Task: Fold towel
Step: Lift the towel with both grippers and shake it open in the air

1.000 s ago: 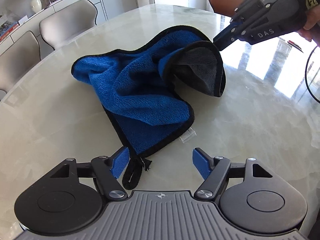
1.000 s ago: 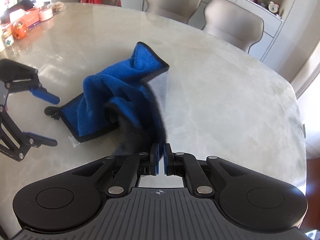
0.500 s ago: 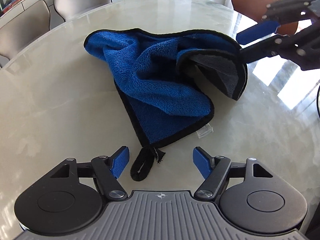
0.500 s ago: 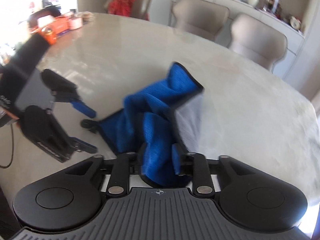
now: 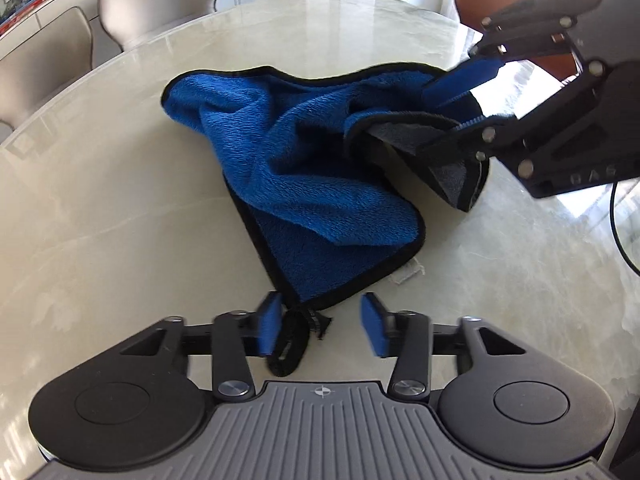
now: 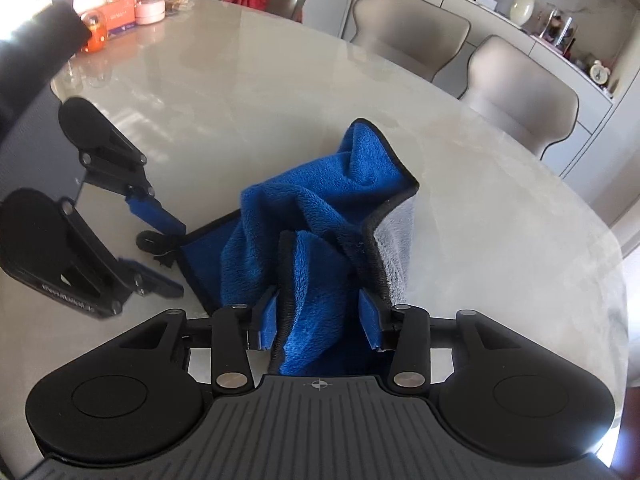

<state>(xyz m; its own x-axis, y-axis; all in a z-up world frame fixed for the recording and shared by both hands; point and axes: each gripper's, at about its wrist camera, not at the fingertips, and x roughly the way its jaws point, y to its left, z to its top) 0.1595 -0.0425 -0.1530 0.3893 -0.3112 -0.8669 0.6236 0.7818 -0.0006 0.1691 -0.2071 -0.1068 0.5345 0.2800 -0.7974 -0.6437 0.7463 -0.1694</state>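
The towel (image 5: 304, 184) lies crumpled mid-frame on the tabletop (image 5: 100, 220). My left gripper (image 5: 320, 330) is closing around its near corner, not yet pinching; my right gripper (image 6: 318, 318) is opening around a bunched fold. Next — spread it flat.

Each wrist camera looks steeply down along its fingers from close range, facing opposite sides of the shared towel (image 5: 304, 168) on the table (image 5: 100, 220).

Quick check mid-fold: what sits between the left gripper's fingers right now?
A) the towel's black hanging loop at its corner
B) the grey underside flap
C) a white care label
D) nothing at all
A: the black hanging loop at the blue towel corner lies between the closing left gripper fingers, not yet pinched.
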